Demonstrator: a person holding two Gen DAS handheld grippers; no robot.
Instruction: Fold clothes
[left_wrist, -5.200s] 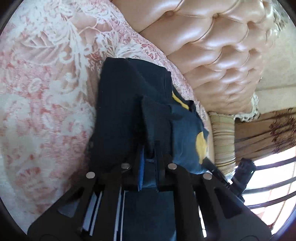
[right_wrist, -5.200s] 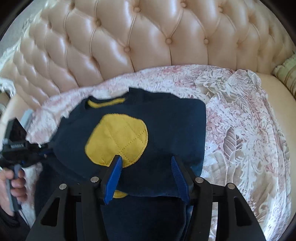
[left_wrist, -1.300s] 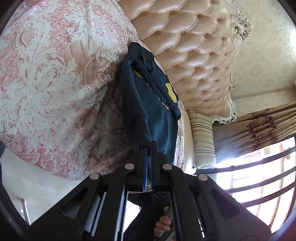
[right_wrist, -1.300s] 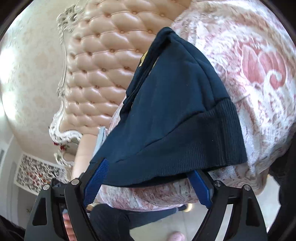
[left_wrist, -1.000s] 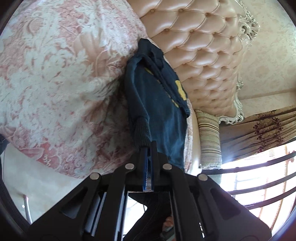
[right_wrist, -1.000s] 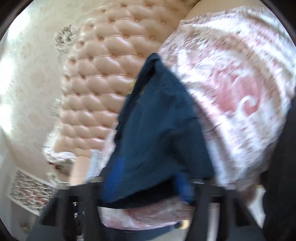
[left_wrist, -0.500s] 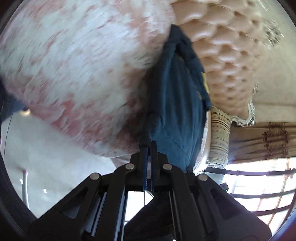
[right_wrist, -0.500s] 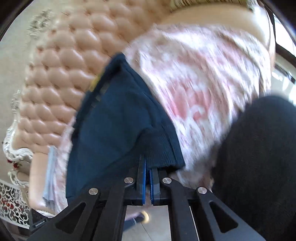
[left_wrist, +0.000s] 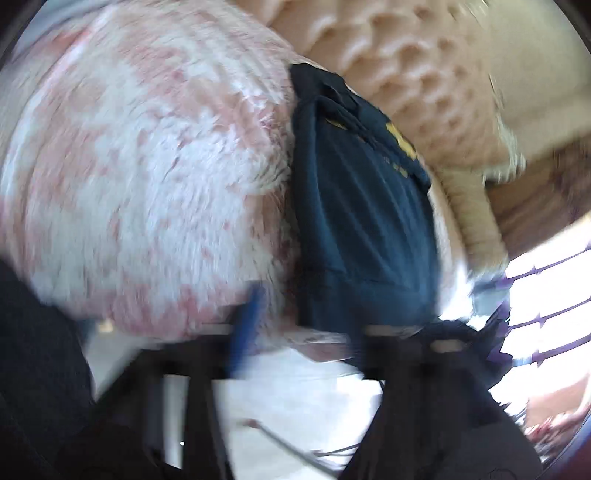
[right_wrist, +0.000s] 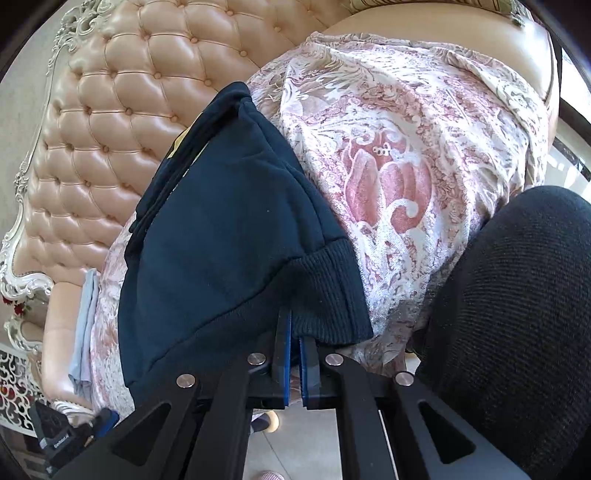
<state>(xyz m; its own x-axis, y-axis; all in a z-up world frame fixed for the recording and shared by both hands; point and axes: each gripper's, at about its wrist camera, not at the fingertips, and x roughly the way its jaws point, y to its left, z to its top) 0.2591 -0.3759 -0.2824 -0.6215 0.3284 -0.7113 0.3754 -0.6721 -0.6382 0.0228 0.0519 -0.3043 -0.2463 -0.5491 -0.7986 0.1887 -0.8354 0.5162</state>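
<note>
While right gripper (right_wrist: 294, 363) jaws pinch navy sweater (right_wrist: 229, 236) ribbed hem, your left gripper (left_wrist: 303, 325) jaws are opening, hem freed; next, regrip for fold.

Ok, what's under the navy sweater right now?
The navy sweater lies on the pink floral bedspread, hem overhanging the edge. Yellow patches peek between its folded layers. Whatever else lies beneath is covered.
</note>
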